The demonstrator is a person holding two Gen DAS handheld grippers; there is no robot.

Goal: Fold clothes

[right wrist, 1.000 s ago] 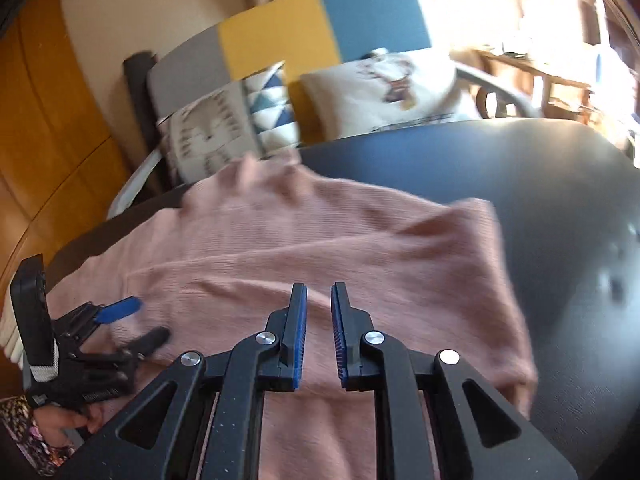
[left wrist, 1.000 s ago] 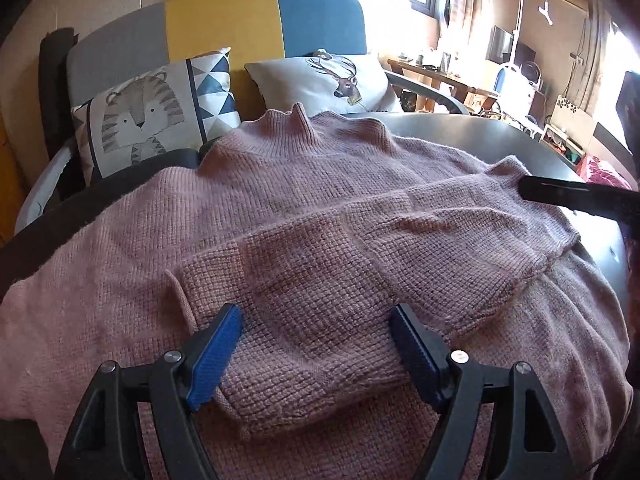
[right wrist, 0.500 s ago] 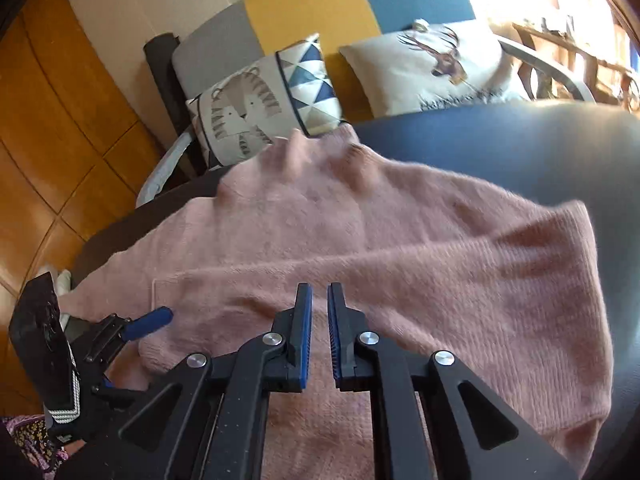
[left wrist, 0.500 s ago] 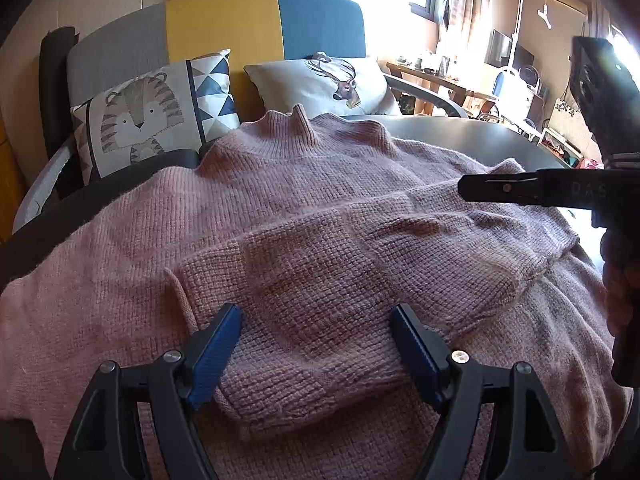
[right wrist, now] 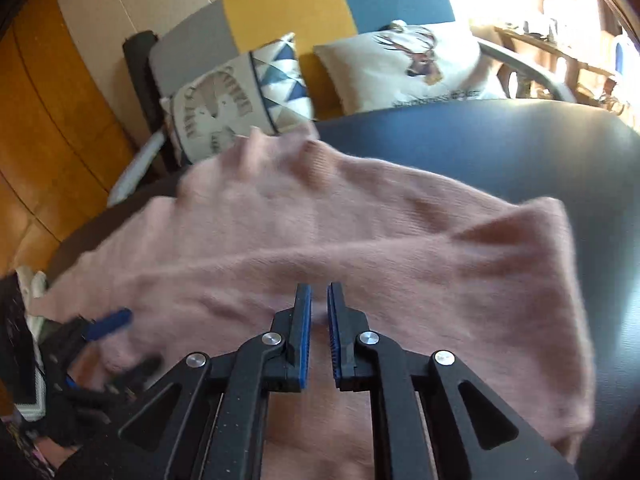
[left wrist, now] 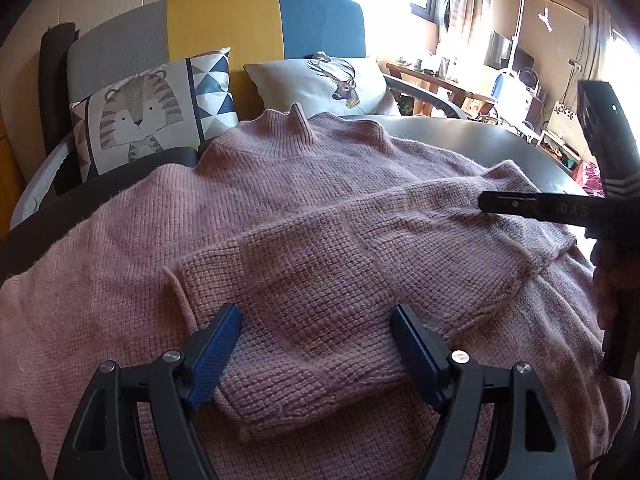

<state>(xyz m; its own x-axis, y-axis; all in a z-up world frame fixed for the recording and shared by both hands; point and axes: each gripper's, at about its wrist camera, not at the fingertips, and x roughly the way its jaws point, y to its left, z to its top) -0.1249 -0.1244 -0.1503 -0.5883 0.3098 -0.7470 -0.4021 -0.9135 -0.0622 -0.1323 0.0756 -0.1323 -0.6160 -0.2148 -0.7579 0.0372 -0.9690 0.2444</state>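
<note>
A pink knit sweater [left wrist: 304,208] lies spread on a dark round table [left wrist: 460,136], its collar toward the sofa and one sleeve folded across the body. My left gripper [left wrist: 316,344] is open, its blue pads straddling the sleeve's cuff end [left wrist: 296,392] without closing on it. My right gripper [right wrist: 319,316] is shut with nothing between its pads, hovering over the sweater [right wrist: 360,248]. It also shows in the left wrist view [left wrist: 532,208], at the right over the sleeve. The left gripper shows blurred in the right wrist view [right wrist: 108,320].
A sofa [left wrist: 224,28] with a tiger cushion [left wrist: 148,108] and a deer cushion [left wrist: 324,84] stands behind the table. Bare dark tabletop [right wrist: 520,148] lies right of the sweater. A cluttered desk [left wrist: 440,76] is at the far right.
The right gripper has swung in from the right over the sweater's folded sleeve, still shut. The left gripper has stayed open in place over the cuff.
</note>
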